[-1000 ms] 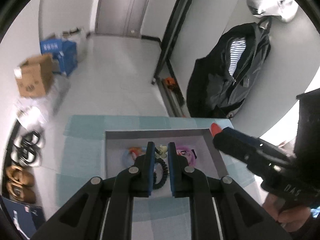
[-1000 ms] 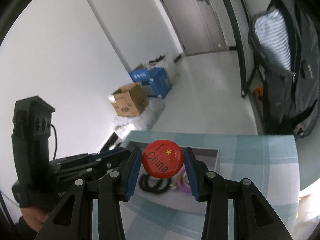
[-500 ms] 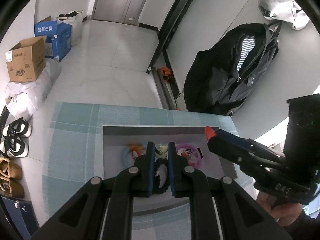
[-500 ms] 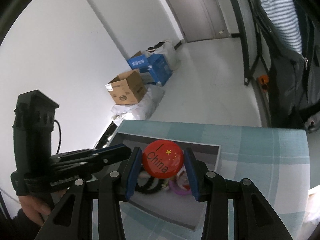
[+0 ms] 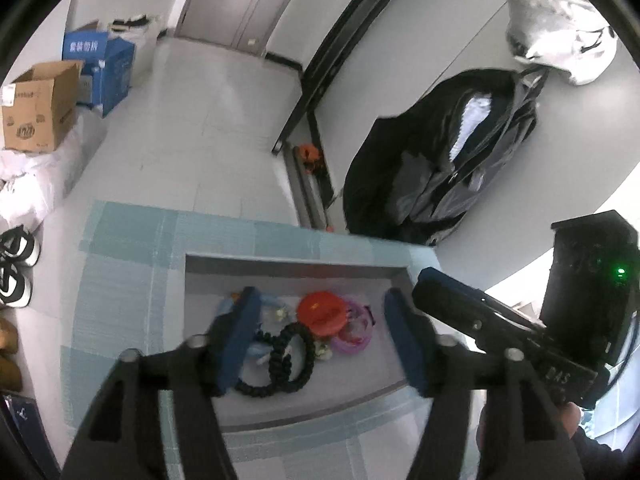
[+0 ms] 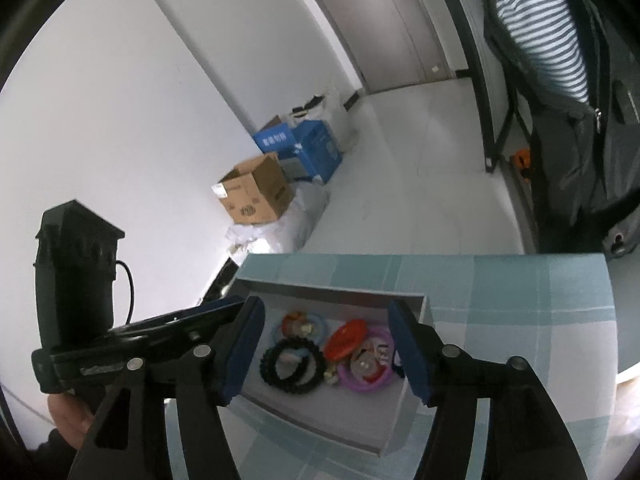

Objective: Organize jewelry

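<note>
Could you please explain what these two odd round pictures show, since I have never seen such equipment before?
No robot is here: a person holds a hand-held two-finger tool in each hand. Each tool carries a wide-angle camera looking forward along its own fingers, hence the round, bent pictures.

One picture comes from the left tool, whose blue-padded fingers frame the bottom; the right tool pokes in at its right side. The other comes from the right tool, with the left tool and the hand holding it at its left.

Both look down on a grey tray standing on a blue checked cloth. In the tray lie a red badge, black bead bracelets, a purple ring and a pale blue ring.

Both tools are open and hold nothing.
</note>
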Demonstrator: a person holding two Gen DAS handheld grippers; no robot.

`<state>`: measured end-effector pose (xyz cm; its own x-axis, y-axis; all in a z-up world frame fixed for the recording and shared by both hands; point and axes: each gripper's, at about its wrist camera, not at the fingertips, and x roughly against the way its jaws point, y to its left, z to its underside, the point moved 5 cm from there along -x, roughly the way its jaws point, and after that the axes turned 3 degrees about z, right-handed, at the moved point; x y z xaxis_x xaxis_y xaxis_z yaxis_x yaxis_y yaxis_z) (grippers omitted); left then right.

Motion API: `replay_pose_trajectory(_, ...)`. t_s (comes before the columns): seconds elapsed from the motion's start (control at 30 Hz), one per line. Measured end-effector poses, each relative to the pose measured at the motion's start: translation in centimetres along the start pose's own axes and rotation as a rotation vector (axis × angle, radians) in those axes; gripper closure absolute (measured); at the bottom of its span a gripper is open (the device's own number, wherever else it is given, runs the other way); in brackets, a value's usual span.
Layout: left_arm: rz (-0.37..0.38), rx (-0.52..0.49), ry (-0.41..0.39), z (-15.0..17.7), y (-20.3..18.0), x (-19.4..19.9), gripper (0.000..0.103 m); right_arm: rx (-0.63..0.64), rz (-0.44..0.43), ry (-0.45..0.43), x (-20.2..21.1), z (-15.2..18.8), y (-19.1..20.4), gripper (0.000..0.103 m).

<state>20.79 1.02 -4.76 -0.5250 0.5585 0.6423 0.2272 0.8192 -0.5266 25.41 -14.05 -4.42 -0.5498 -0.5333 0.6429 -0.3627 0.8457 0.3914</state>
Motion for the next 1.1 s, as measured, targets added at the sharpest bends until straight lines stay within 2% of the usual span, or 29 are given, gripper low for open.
replay_pose_trajectory(0.1, -0.011, -0.013, -0.011, 0.0, -0.3, 0.3, 0.042, -0.007, 0.004, -0.01, 0.3, -0.1, -0.2, 0.039)
replay_pose_trajectory(0.27, -0.085, -0.051, -0.023, 0.2, -0.3, 0.2, 0.042, 0.001, 0.017, -0.005, 0.1, 0.0, -0.1, 0.037)
replay_pose_trajectory(0.33, -0.125, -0.08, -0.047, 0.2, -0.4, 0.5, 0.042, 0.004, 0.017, -0.007, 0.2, 0.0, 0.0, 0.034)
replay_pose_trajectory(0.43, -0.229, -0.124, -0.097, -0.1, -0.2, 1.1, 0.042, 0.013, 0.021, -0.022, 0.5, 0.0, 0.2, 0.029)
replay_pose_trajectory(0.63, -0.317, -0.074, -0.137, -0.2, 1.4, 2.2, 0.042, 0.03, 0.044, -0.031, 0.9, 0.3, 0.2, 0.026)
replay_pose_trajectory(0.7, -0.321, -0.075, -0.142, -0.2, 1.5, 2.4, 0.042, 0.04, 0.053, -0.035, 1.0, 0.5, 0.3, 0.022)
replay_pose_trajectory(0.93, -0.337, -0.083, -0.14, 0.1, 1.3, 2.2, 0.042, 0.063, 0.069, -0.023, 1.0, 0.7, 0.3, 0.017)
replay_pose_trajectory(1.1, -0.337, -0.085, -0.172, 0.3, 1.1, 3.3, 0.04, 0.083, 0.072, -0.047, 1.8, 0.8, 0.2, 0.014)
